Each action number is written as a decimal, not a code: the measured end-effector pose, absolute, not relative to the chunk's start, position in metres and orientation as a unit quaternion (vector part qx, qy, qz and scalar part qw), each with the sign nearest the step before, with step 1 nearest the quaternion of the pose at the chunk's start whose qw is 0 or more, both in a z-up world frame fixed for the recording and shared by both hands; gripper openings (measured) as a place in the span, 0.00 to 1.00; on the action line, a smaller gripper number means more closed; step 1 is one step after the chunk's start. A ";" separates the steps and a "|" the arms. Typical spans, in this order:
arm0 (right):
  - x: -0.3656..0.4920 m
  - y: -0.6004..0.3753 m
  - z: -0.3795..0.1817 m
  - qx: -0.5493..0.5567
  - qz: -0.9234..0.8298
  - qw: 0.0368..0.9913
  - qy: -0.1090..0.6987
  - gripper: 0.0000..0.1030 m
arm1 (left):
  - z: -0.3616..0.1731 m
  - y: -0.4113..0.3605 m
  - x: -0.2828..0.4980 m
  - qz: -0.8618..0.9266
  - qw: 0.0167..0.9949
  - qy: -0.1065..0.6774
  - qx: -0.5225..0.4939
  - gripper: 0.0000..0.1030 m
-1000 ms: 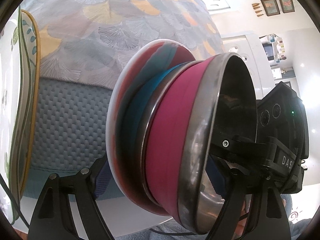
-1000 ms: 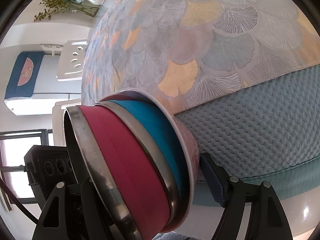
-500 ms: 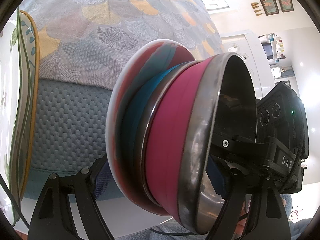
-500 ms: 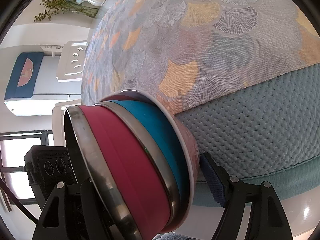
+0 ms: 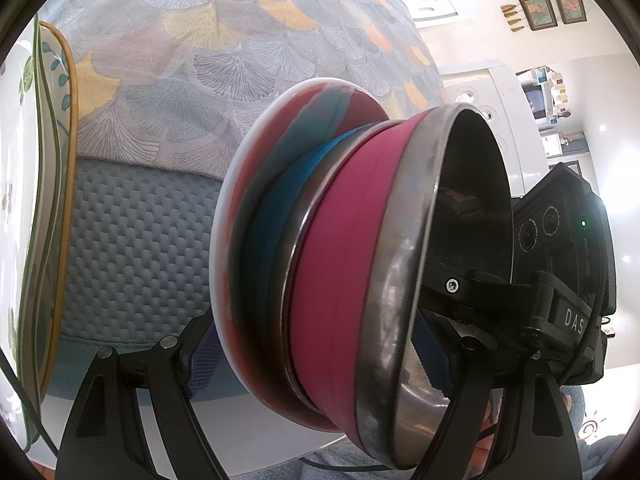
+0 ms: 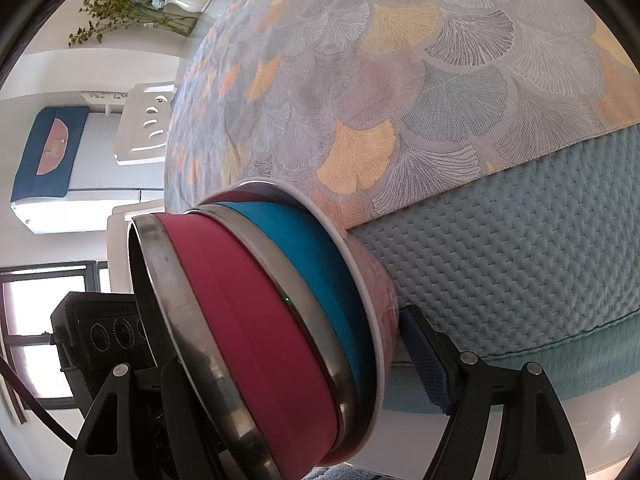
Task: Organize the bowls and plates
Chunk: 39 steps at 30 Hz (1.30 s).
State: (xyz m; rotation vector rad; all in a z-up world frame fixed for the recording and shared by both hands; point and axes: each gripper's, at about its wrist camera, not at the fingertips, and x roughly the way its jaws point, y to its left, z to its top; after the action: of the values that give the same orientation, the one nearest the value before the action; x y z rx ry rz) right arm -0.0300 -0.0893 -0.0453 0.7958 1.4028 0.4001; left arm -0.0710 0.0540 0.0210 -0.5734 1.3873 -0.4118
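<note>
Your left gripper [image 5: 320, 364] and right gripper [image 6: 280, 364] both have their jaws clenched on the same stack of bowls [image 5: 340, 248], one from each side. The stack lies tipped on its side between the jaws: a white bowl [image 5: 228, 240] outermost, a blue bowl [image 6: 320, 264] inside it, then a pink bowl [image 6: 240, 320] with a steel rim. It hangs above the quilted mat [image 6: 500, 240] on the tabletop [image 5: 240, 32]. A floral plate [image 5: 36, 200] is cut off at the left edge. The bowls hide the inner pads.
</note>
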 end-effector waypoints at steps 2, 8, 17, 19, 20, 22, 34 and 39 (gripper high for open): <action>-0.031 -0.088 -0.045 0.351 0.178 0.675 0.624 0.73 | 0.021 0.053 -0.072 -0.187 0.713 0.625 -0.258 0.79; -0.031 -0.083 -0.043 0.348 0.176 0.675 0.627 0.72 | 0.022 0.052 -0.072 -0.188 0.713 0.623 -0.260 0.78; -0.030 -0.086 -0.045 0.350 0.180 0.674 0.626 0.69 | 0.023 0.050 -0.070 -0.187 0.715 0.621 -0.261 0.77; -0.029 -0.086 -0.045 0.349 0.180 0.674 0.626 0.69 | 0.024 0.049 -0.070 -0.186 0.716 0.621 -0.258 0.77; -0.029 -0.086 -0.045 0.348 0.180 0.674 0.626 0.69 | 0.024 0.048 -0.069 -0.186 0.717 0.621 -0.256 0.77; -0.030 -0.087 -0.045 0.347 0.180 0.675 0.626 0.69 | 0.025 0.047 -0.069 -0.184 0.720 0.620 -0.251 0.77; -0.036 -0.087 -0.038 0.337 0.175 0.683 0.624 0.66 | 0.026 0.040 -0.066 -0.181 0.727 0.618 -0.237 0.77; -0.038 -0.082 -0.034 0.333 0.173 0.686 0.623 0.65 | 0.027 0.040 -0.067 -0.181 0.730 0.617 -0.234 0.76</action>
State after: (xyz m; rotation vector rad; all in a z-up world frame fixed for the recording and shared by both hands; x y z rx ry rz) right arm -0.0381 -0.0825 -0.0342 0.7450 1.3958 0.3867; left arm -0.0673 0.0396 0.0270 -0.5151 1.3585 -0.3979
